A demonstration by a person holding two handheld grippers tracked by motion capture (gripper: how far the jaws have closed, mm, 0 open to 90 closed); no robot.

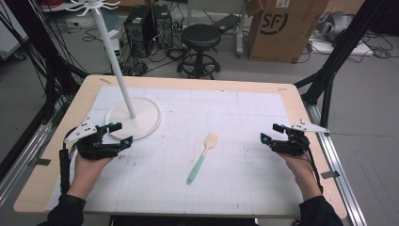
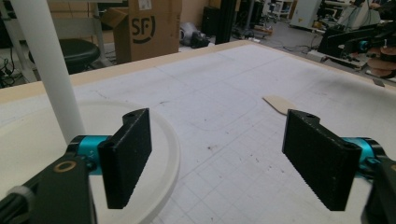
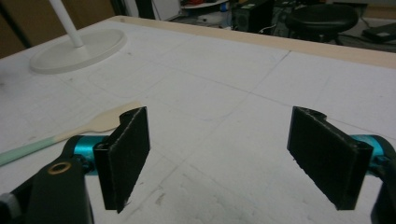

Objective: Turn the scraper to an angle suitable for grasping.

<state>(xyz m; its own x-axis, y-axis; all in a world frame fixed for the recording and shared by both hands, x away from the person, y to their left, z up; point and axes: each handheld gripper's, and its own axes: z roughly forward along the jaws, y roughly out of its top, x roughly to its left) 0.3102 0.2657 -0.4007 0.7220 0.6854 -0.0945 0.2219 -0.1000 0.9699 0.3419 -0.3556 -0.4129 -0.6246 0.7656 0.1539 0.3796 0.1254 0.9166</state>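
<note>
Both grippers, left gripper (image 1: 117, 133) and right gripper (image 1: 271, 133), rest wide open and empty at the worktop's (image 1: 244, 94) sides, a reach not yet begun.

Between them, well apart from each, lies the wooden spatula with a mint-green handle (image 1: 201, 158), flat on the white gridded mat (image 1: 235, 179); next one gripper must close in and straddle its handle, probably for the white pole stand with a round base (image 1: 133, 117), whose hooked top is cut off.
</note>
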